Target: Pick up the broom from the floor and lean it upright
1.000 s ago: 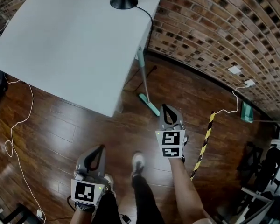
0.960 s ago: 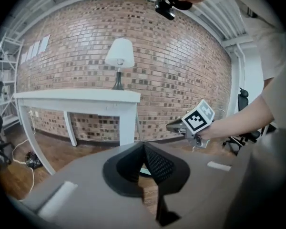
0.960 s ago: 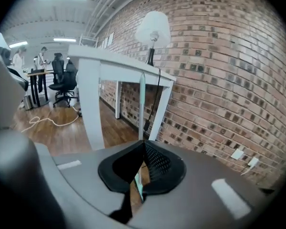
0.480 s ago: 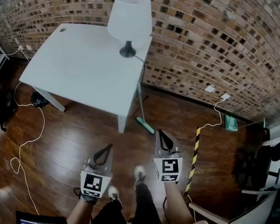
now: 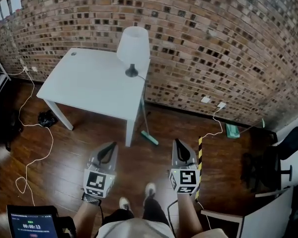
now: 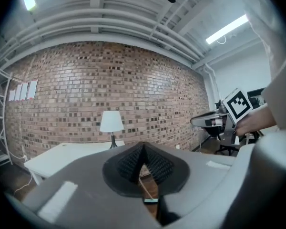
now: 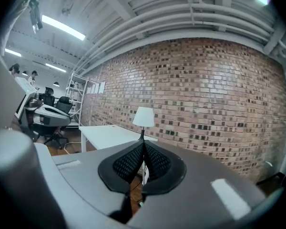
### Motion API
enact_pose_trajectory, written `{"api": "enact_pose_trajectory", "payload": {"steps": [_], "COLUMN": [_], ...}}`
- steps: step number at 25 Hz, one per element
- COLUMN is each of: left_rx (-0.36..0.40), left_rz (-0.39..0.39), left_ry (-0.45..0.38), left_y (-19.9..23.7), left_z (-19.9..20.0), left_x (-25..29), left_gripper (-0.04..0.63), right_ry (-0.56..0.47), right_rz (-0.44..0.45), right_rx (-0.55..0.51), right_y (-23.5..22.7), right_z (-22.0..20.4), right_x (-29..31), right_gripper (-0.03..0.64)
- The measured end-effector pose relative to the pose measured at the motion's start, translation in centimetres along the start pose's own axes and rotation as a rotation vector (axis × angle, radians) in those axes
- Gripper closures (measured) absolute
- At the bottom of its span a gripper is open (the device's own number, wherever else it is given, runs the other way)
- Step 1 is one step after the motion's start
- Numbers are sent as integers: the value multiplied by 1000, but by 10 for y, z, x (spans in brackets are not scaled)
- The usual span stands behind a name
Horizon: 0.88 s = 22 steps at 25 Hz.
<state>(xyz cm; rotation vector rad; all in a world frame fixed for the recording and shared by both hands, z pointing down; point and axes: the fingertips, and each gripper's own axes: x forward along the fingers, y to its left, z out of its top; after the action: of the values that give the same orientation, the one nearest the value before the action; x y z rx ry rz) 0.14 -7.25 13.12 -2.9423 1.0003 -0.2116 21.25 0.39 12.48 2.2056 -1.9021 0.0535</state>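
Though shut and empty, left gripper (image 5: 111,146) and right gripper (image 5: 179,144) apart from broom (image 5: 149,138) upright beside table (image 5: 89,83).

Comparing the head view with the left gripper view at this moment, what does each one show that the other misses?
Head view only: the black-and-yellow striped strip on the floor, the person's shoes and the tablet.
Left gripper view only: the ceiling beams and the strip light.
Both: the brick wall, the white table, the lamp, the broom by the table's corner, and the right claw.
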Motion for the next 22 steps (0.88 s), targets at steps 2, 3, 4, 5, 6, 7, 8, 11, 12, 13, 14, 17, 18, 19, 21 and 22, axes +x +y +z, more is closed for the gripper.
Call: {"api": "enact_pose_trajectory", "payload": {"steps": [2,3,4,5,6,7,8,11,12,13,14,17,18,19,21,22], "left_rx": [27,40,51,58,64,67,68,53,47,48,57,90,92,91,86,85], "left_rz": [-14,-21,-24,-25,-24,-19,-13,9,11,9,6,-2,-4,-6,-8,-9], "left_ry": [-13,-19,-23,-26,-28,-31,-35,-59,-69,-79,-89,-116,-119,-120,-120,-119], "left_y": [-3,-4,-6,-7,-7,-6,-6,-6,-9,-13,-20,-38,-42,-45,-47,-46], "left_z": [16,22,26,30,34,37,41,57,62,67,72,87,90,91,91,90], "left_x": [-9,-12,-15,-17,-20,-22,-24,-30,-31,-32,-33,-33,-32,-32,-32,-33], "left_gripper": [595,595,595,595,595,595,595,595,595,595,595,595,595,595,595,595], "right_ry": [-20,-35,-52,-72,-90,-106,-121,-168,-189,-210,-227,-240,-235,-231,-222,-217], "right_rz": [-12,-16,-21,-24,-25,-24,-21,-15,-17,-18,-14,15,23,28,33,31], "right_rx": [-15,-30,-47,-61,-70,-74,-78,-92,-92,-93,-95,-93,-91,-90,-85,-80], "right_y": [-5,-9,-13,-16,-19,-21,-22,-20,-21,-22,-23,-28,-28,-28,-28,-28], "right_z": [14,21,29,37,46,54,61,83,90,95,98,94,92,91,89,89], "right_x": [-20,-29,-36,-42,-47,-51,-54,-62,-66,-71,-74,-76,-77,-79,-80,-81], "right_gripper": [603,603,603,603,603,603,603,603,603,603,603,603,603,603,603,603]}}
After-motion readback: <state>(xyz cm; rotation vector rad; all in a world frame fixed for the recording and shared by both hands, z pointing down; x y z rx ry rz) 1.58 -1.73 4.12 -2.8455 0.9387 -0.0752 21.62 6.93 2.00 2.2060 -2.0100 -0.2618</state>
